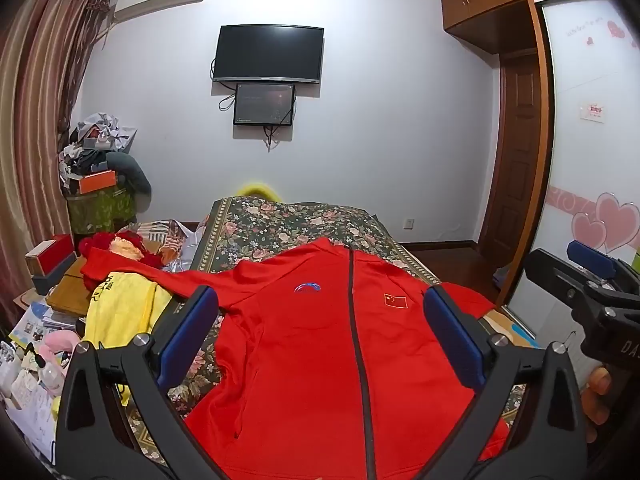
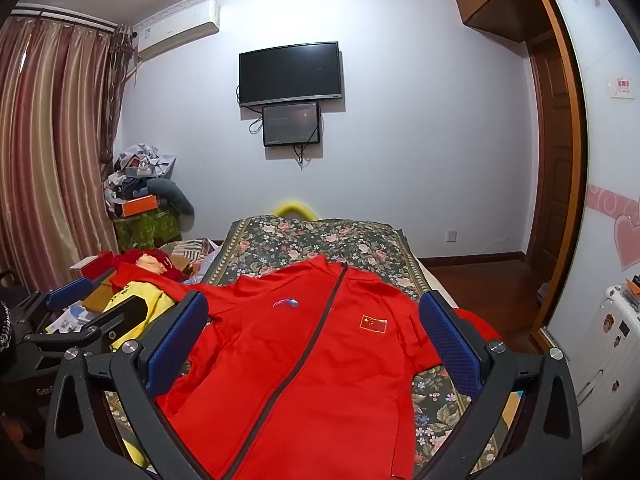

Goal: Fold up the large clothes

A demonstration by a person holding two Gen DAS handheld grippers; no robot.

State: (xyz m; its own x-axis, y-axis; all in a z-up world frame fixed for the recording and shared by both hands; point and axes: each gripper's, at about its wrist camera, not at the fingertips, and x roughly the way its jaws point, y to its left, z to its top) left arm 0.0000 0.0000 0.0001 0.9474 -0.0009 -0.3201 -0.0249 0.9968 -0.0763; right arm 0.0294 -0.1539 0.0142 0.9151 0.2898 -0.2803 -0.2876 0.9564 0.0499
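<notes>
Red zip-front fabric jacket (image 1: 312, 340) lies flat, front up, on floral-patterned bedspread (image 1: 288, 224); 1 sleeve runs off left edge over yellow cloth (image 1: 120, 308). Bare wood floor (image 2: 480, 292) right of bed. Left gripper (image 1: 320, 328) and right gripper (image 2: 316, 336) hover above, jaws wide apart, empty.

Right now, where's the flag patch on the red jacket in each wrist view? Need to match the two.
Left wrist view: flag patch sits right of centre, just right of the jacket's dark zipper, near the right blue finger.
Right wrist view: flag patch sits right of centre, again right of the zipper, which slants here.
Shared landmark: the wall television above the bed.
</notes>
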